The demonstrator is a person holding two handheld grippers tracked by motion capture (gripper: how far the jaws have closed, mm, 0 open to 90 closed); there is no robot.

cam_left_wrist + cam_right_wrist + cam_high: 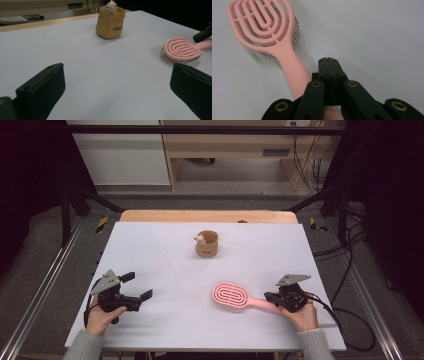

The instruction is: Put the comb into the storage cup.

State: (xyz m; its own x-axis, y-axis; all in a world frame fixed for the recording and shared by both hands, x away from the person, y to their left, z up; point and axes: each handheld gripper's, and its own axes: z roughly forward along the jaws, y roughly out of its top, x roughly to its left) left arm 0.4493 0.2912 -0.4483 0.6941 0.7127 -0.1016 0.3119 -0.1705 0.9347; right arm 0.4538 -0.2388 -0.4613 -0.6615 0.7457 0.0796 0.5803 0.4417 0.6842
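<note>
Right gripper (329,60), jaws clenched together, sits above the pink hairbrush (265,27) handle. Left gripper (117,82), jaws released, rests near-left on the table (160,320).

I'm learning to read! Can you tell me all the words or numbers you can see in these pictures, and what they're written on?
One dark word in curly script is printed on the front of the tan bag-shaped cup, but it is too blurred to read for sure.
The pink hairbrush carries no words or numbers that can be seen.
No writing can be made out anywhere else.
</note>
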